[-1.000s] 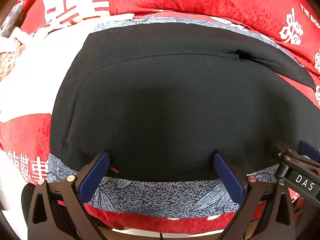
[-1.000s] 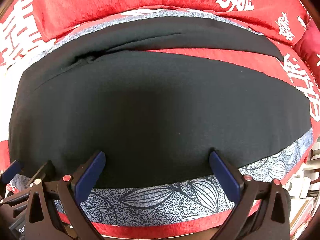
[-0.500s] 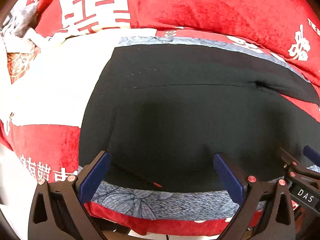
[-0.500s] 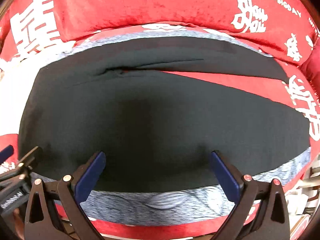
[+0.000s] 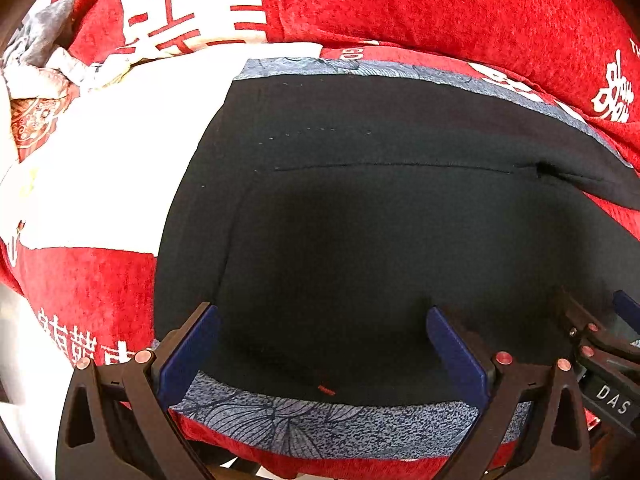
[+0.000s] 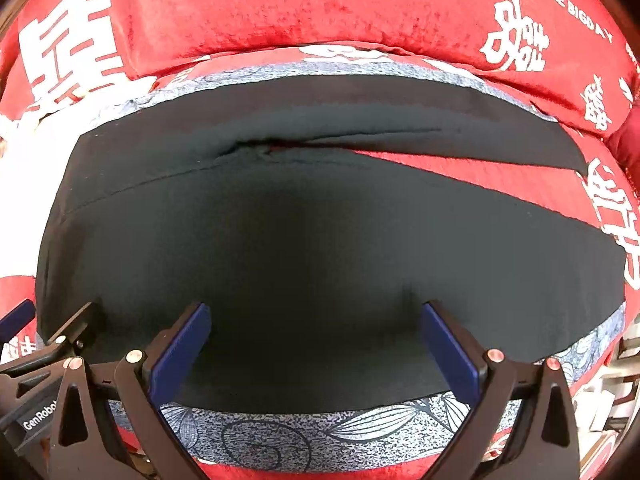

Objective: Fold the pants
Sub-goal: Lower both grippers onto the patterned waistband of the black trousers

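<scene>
I see both my left gripper (image 5: 320,344) and right gripper (image 6: 316,340) spread wide over the flat black pants (image 6: 320,240).

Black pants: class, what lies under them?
Under the pants a blue-grey leaf-print cloth shows at the edges, over red bedding. What lies beneath the middle is covered.

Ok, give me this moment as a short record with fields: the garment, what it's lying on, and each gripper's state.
garment: black pants, spread flat, legs parted at the far side
surface: red cover with white characters, blue-grey patterned cloth under the pants
left gripper: open, over the near edge of the pants, holding nothing
right gripper: open, over the near edge, holding nothing
</scene>
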Motion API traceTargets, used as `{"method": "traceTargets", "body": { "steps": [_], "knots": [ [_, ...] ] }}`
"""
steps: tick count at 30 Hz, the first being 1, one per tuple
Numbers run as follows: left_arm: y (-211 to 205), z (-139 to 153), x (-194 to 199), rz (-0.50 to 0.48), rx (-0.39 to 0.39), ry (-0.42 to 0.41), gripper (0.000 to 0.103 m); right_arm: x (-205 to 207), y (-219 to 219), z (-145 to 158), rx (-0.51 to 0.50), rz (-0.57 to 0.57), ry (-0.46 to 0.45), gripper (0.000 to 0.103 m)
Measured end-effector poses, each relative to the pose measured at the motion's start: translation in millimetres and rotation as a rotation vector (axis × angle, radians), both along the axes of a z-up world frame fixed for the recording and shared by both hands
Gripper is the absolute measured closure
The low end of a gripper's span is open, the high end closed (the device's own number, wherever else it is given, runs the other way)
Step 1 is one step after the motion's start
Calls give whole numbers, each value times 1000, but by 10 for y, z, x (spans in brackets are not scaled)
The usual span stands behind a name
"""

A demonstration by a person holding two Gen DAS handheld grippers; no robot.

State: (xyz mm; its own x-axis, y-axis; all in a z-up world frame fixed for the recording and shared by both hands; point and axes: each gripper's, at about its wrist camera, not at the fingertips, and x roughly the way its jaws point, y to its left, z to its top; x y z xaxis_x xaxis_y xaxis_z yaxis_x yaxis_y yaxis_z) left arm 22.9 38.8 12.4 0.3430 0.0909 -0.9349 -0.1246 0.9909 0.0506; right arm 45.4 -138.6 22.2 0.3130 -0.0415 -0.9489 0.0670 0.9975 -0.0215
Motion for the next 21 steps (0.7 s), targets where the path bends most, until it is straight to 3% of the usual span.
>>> {"method": "traceTargets", "body": {
  "steps": [11, 21],
  "knots": [
    [-49, 22, 5, -4, 14, -8, 0, -45, 9, 132, -33, 12, -63, 0],
    [-35, -32, 18, -1, -2, -6, 0, -31, -11, 15, -9, 16, -29, 0]
  ]
}}
